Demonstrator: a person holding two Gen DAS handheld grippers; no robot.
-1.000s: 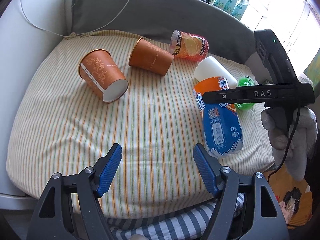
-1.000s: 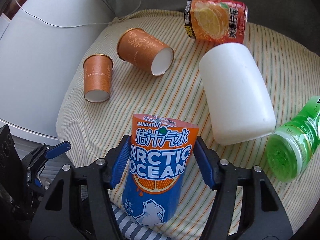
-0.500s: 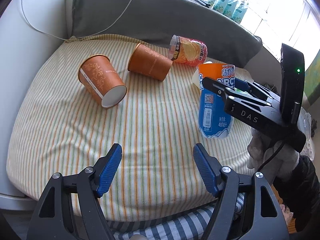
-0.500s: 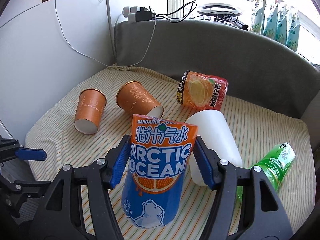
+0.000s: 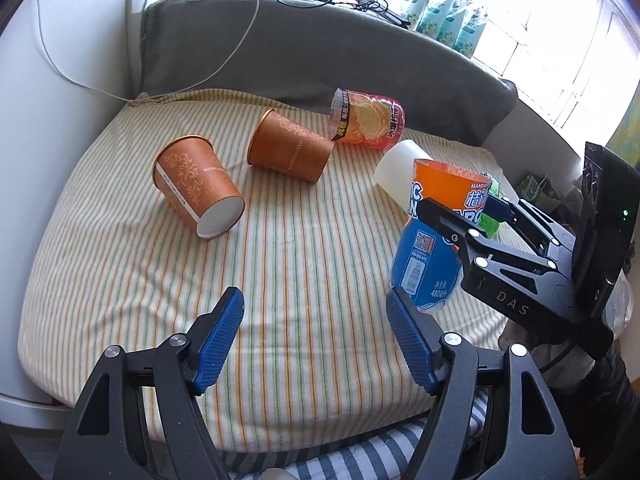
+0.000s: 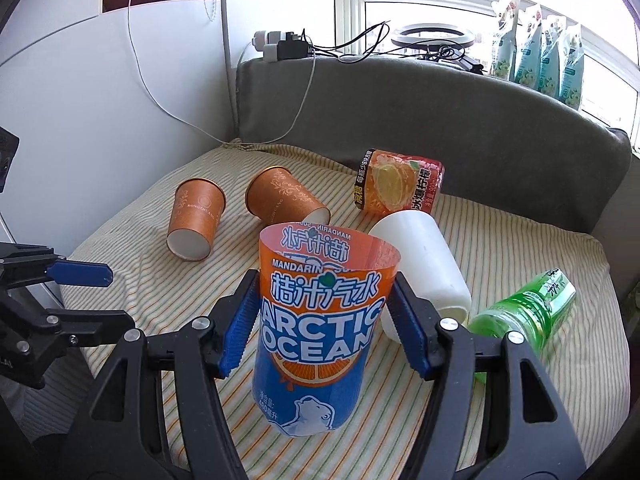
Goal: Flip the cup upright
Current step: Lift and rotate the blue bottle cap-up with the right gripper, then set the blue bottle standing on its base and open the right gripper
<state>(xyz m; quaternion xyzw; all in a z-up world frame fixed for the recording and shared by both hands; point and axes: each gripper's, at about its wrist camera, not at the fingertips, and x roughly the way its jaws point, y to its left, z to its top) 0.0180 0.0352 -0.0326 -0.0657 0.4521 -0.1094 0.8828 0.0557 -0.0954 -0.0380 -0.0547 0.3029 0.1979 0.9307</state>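
My right gripper [image 6: 325, 320] is shut on the orange-and-blue Arctic Ocean cup [image 6: 318, 328] and holds it upright, open end up, its base at the striped cushion [image 6: 520, 248]. The cup also shows in the left wrist view [image 5: 434, 240], with the right gripper [image 5: 460, 216] around it. My left gripper [image 5: 314, 336] is open and empty over the cushion's front edge [image 5: 312, 408]. Two orange paper cups [image 5: 198, 192] [image 5: 290, 146] lie on their sides at the back left.
A white cup [image 6: 424, 268], a green bottle [image 6: 524, 316] and an orange-label cup [image 6: 400, 186] lie on their sides behind and right of the held cup. A grey backrest [image 6: 440, 120] bounds the cushion at the back, a white panel [image 6: 100, 120] at the left.
My right gripper has lifted the Arctic Ocean cup from lying on the cushion and turned it upright. The left gripper has stayed open in place.
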